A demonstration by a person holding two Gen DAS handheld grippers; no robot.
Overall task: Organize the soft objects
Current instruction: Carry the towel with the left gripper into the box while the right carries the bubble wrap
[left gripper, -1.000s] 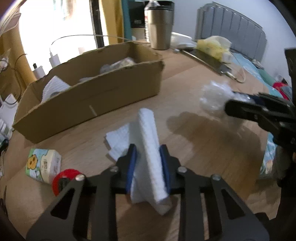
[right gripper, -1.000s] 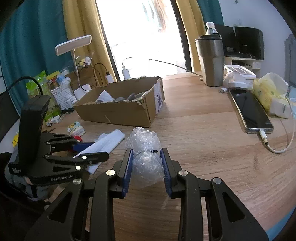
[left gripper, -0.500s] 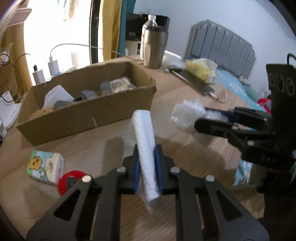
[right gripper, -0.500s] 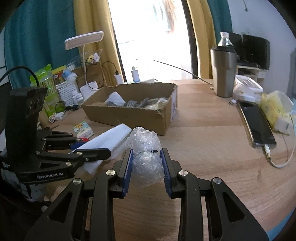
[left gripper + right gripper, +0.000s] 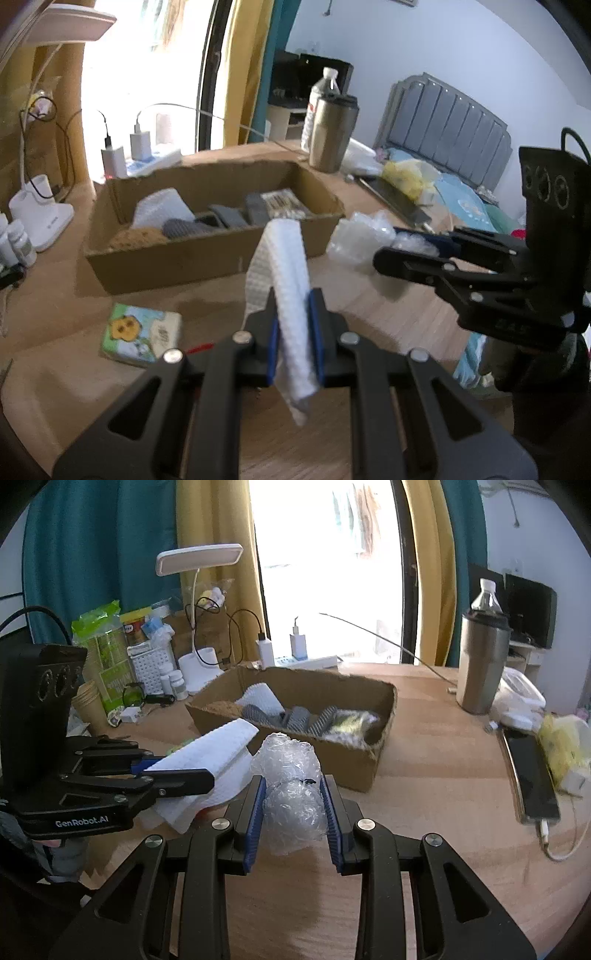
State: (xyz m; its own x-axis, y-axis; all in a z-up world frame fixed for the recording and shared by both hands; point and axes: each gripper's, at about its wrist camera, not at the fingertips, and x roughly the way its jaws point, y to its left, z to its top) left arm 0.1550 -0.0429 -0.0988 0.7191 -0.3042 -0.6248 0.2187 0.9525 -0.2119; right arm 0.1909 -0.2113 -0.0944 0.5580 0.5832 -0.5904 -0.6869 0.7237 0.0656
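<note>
My left gripper [image 5: 293,314] is shut on a folded white waffle cloth [image 5: 288,266], held in the air above the wooden table; the cloth also shows in the right wrist view [image 5: 218,753]. My right gripper [image 5: 293,797] is shut on a wad of clear bubble wrap [image 5: 291,775], also lifted; the wad shows in the left wrist view [image 5: 360,238]. A cardboard box [image 5: 184,258] ahead of both grippers holds a white cloth, grey socks and a brown sponge; it also shows in the right wrist view [image 5: 354,771].
A tissue pack [image 5: 142,334] lies on the table at front left. A steel tumbler [image 5: 482,664], a phone with cable [image 5: 532,775] and a yellow bag [image 5: 565,753] stand at the right. A lamp base, chargers and bottles crowd the far left.
Both grippers have risen from the table with their loads and moved toward the cardboard box. The white cloth now hangs free of the tabletop.
</note>
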